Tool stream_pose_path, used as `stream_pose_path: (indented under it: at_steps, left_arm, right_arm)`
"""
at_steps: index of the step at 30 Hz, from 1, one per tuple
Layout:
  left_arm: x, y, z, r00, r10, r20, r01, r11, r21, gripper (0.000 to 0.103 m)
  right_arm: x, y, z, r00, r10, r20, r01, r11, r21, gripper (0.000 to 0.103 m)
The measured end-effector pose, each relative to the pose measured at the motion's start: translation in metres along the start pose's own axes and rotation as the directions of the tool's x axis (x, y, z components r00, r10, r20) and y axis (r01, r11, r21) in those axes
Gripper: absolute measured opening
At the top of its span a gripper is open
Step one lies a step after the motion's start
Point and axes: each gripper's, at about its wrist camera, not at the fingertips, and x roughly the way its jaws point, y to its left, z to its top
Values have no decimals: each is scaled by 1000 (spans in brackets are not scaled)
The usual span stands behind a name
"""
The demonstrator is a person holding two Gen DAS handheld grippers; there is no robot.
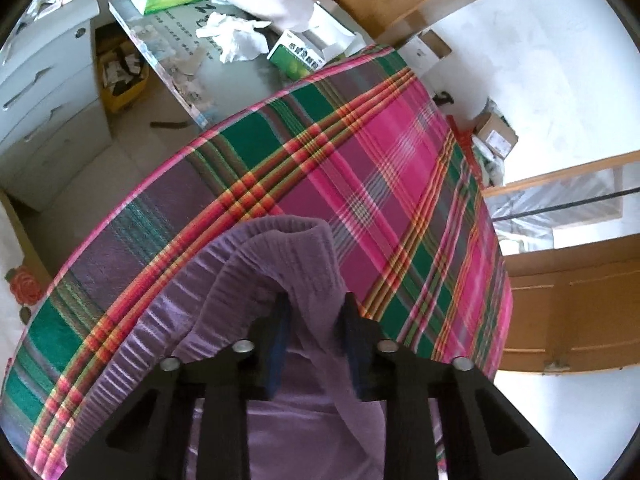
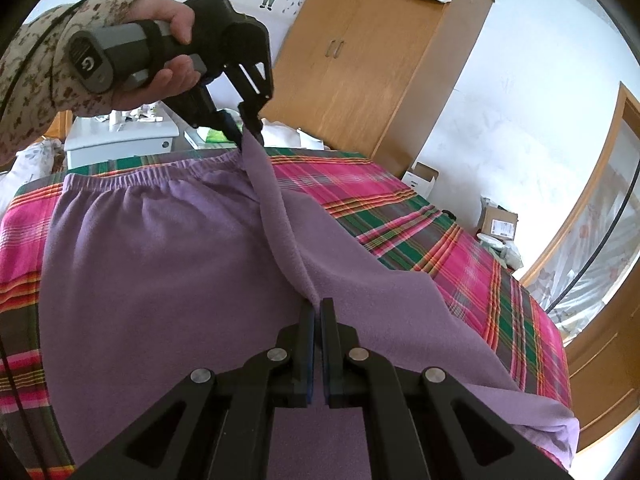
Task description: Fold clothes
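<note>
The right gripper [image 2: 318, 312] is pinching tight on a raised ridge of the purple trousers [image 2: 160, 248], its jaws nearly meeting on the fleece. The left gripper [image 1: 316, 312], seen from the right wrist in the person's hand [image 2: 160, 60], is clamping the same ridge up at the elastic waistband [image 2: 152, 176], cloth bunching between its jaws. Between the two, the fabric is running as one lifted fold line, while the rest of the trousers is lying spread across the plaid bedcover [image 2: 460, 248], waistband toward the far edge, the right-hand side draping toward the bed's right edge.

The risk, as I judge it: fleece is thick and springy, so a shallow pinch could be slipping out mid-carry, dropping one end and skewing the fold. Uneven lift between the grippers would be dragging the lower layer into wrinkles.
</note>
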Motion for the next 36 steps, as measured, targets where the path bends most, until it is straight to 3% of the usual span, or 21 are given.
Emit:
stream_pose_path:
  at_steps: [1,4,10,19,24,36]
  left_arm:
    - [-1,0,-1,1000,-17,8,17,1000,3,12]
    - [-8,2,-3,997,-63,36,63,998,6,7]
    - [-27,14,-10,981,-174,84,174,985,-3,7]
    - [-50,25,-16,952,-291,95,290,957,16,7]
    - [-62,31,-19,939,-331,90,329,944,37,7]
    - [-81,62,-39,913,-403,67,401,915,42,7]
  right_arm:
    - [0,-1,0,1000,0,-1,0,1000,8,3]
    - [0,-4,1,1000,1,-2,-1,999,33,3]
    - [-6,-13,9,1000,-8,11,7,993,114,3]
    - [-39,-29,44,991,-107,80,86,969,231,3]
    - [-63,-17,58,983,-140,117,113,970,215,3]
    - [-88,19,49,981,-175,82,159,972,171,3]
